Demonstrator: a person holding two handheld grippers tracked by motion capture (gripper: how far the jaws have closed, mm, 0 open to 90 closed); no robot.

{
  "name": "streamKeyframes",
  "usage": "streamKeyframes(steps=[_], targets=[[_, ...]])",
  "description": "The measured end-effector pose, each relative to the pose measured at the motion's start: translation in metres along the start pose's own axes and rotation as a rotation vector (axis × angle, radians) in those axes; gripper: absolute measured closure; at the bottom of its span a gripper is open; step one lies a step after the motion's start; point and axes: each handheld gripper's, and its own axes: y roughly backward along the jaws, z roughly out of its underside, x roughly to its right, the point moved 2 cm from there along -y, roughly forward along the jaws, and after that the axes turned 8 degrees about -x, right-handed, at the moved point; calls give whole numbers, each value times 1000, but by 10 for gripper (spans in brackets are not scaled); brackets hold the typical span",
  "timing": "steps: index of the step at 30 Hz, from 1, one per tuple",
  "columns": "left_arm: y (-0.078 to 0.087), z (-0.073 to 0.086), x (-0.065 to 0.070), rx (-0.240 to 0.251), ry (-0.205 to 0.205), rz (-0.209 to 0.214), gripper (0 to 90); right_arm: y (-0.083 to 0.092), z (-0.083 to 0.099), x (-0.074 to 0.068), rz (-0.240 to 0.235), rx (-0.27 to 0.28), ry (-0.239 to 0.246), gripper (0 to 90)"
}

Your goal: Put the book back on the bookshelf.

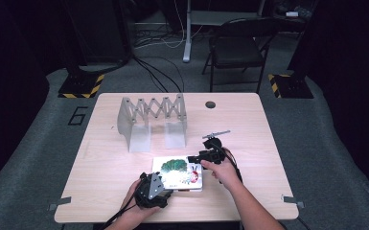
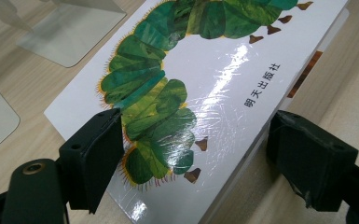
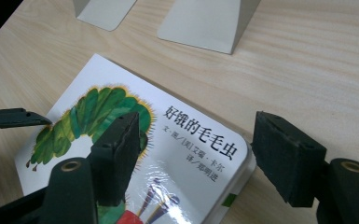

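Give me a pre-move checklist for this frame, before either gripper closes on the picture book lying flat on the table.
1. Picture book lies flat on the table, cover up: ok.
2. Left gripper straddles one edge of the book, one jaw over the cover, one beside the edge: ok.
3. Left pads pressing on the book: cannot tell; a gap shows at the jaw beside the edge.
4. Right gripper straddles the book's corner with open jaws, pads not pressing: ok.
5. Folding book rack stands upright beyond the book, apart from it: ok.
6. Bare table between book and rack: ok.
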Motion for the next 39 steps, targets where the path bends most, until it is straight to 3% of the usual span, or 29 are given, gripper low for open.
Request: streamKeyframes(steps=[8,13,21,24,39], targets=[[0,0,0,1,2,1,189,-7,2,9,-28,-32,-44,319],[0,0,0,1,2,0,189,-10,3,10,-48,-42,-34,320],[0,0,0,-1,1,-1,189,-14,3,9,-90,-67,-72,317],[0,0,0,2,0,0,189,-17,3,10,-104,-66,-61,322],[0,0,0,-1,0,0,188,-14,2,9,-124,-70,-83,381]])
